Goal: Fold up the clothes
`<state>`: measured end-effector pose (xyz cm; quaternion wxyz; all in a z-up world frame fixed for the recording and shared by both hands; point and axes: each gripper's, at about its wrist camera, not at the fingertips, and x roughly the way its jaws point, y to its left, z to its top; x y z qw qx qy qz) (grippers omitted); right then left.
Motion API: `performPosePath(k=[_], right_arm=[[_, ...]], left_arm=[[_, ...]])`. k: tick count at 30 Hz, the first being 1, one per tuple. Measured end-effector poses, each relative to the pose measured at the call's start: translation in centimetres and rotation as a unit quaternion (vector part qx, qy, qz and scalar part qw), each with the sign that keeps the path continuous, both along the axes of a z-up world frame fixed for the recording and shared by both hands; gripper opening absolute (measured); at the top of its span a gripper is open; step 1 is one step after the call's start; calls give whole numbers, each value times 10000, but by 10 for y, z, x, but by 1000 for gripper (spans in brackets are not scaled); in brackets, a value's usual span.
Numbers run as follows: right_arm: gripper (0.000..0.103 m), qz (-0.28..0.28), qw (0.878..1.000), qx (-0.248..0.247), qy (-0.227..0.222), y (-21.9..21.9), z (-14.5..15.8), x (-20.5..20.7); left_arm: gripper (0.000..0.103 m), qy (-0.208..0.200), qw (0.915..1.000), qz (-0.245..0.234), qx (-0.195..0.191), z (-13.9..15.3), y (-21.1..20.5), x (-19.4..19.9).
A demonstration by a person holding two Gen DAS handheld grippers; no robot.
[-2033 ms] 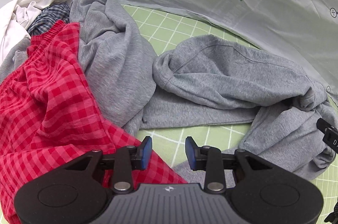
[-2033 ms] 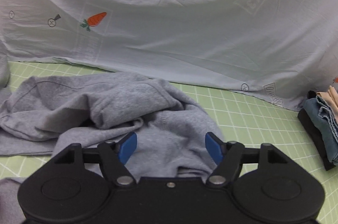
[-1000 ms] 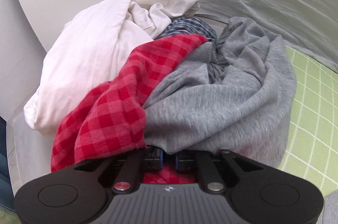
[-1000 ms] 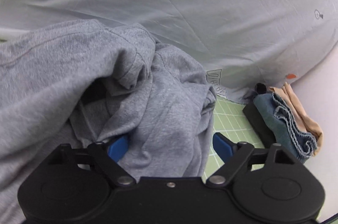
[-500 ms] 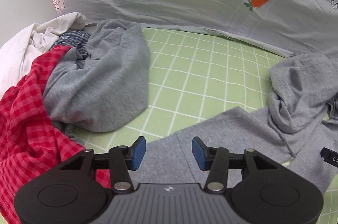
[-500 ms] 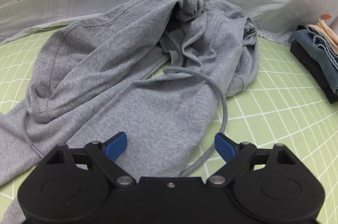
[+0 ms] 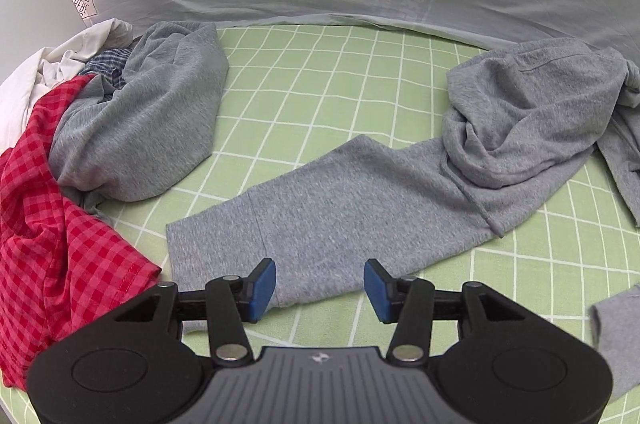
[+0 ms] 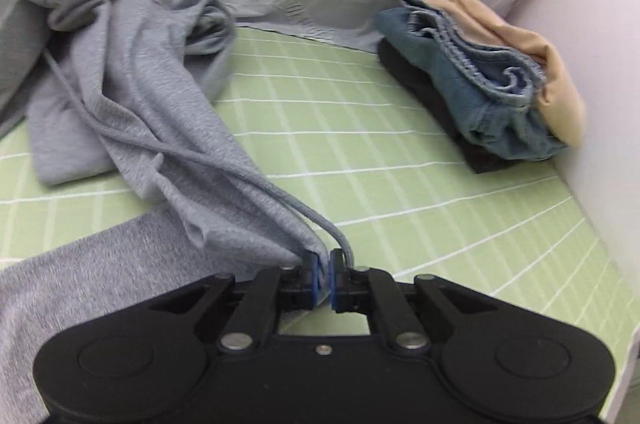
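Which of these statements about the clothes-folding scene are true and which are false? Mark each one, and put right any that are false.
1. The right gripper is shut on the grey hoodie. True.
2. The left gripper grips the red checked garment. False: it is open, holding nothing.
3. The folded pile has a beige piece on top. True.
4. The green grid mat is bare of clothes. False: garments lie on it.
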<state>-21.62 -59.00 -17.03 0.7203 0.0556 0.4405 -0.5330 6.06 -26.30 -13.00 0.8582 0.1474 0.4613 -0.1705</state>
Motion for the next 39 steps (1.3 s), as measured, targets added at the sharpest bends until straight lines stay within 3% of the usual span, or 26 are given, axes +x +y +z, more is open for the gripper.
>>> performPosePath(k=[2,6,8,10,13,17,24,29,33,35,39], right_arm=[[37,-41,9999,-64,91,-14,5,-7],[51,-16,9997,-61,-253,-13,14,-2],[71,111,9991,-57,-415,-1,16,5],[80,330,9975,9,-621,12,18,18],[84,654,9946,342,-730,30,11,40],[85,545,9904,834,-957,51,-1,56],[99,121,9906,799,-1106,64,-7,55],[103,-292,9827,1090,-1466,59,-11,40],[103,-248,9820,1097,-1519,62,-12,36],[102,-192,9819,1106,-1527,64,-13,34],[96,7,9817,1081,-1570,66,-11,28]], left_arm=[[51,-10,10000,23,88,-3,-6,-1],[55,-34,9997,-53,225,-9,-19,0],[57,-28,9995,-172,255,-11,-26,1],[61,-10,9990,-356,286,-14,-33,2],[62,28,9974,-630,352,-20,-44,3],[64,171,9962,-799,288,-25,-55,6],[71,347,9964,-765,114,-32,-61,9],[74,507,9970,-563,-132,-34,-55,13],[74,434,9975,-541,-131,-35,-56,9],[73,441,9976,-509,-130,-35,-56,8],[58,389,9980,-466,-151,-33,-54,3]])
